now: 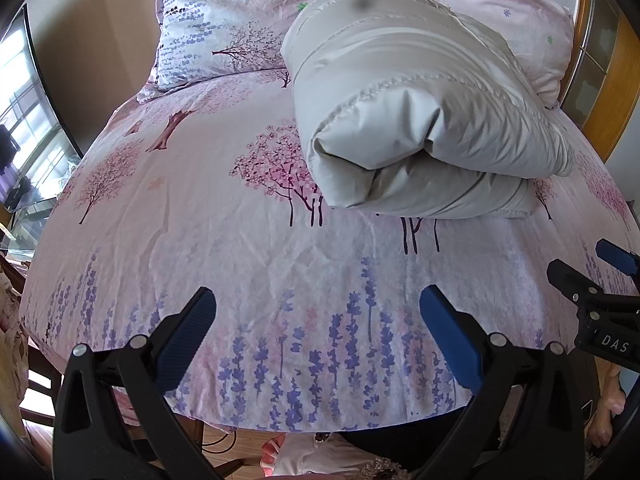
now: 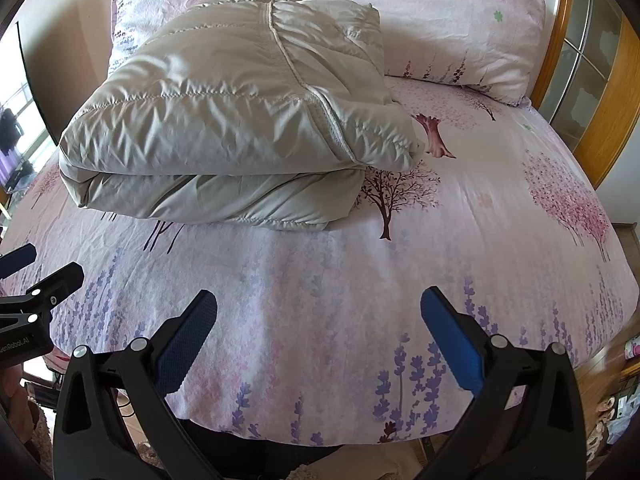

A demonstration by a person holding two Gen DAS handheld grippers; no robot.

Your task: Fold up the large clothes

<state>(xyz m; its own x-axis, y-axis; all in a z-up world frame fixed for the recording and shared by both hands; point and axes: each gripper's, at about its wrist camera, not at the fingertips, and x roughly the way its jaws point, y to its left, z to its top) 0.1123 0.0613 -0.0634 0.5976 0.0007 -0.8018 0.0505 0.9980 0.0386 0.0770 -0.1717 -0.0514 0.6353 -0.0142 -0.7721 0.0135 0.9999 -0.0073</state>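
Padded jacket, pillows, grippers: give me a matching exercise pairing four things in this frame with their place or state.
Things:
1. grey padded jacket
2. pillow
3. left gripper
4. bedsheet

States:
A. jaws wide apart, holding nothing
B. folded into a thick bundle on the bed
C. spread flat, printed with trees and lavender
D. lying at the head of the bed, behind the bundle

Pairs: 1-B, 2-D, 3-A, 4-C

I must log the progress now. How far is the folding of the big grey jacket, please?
Done: the padded grey jacket lies on the bed sheet as a compact bundle of stacked layers, in front of the pillows. In hand: nothing; the left gripper and right gripper are open and empty, short of the bundle. Left: perhaps only tidying its edges; no other unfolded garment shows.
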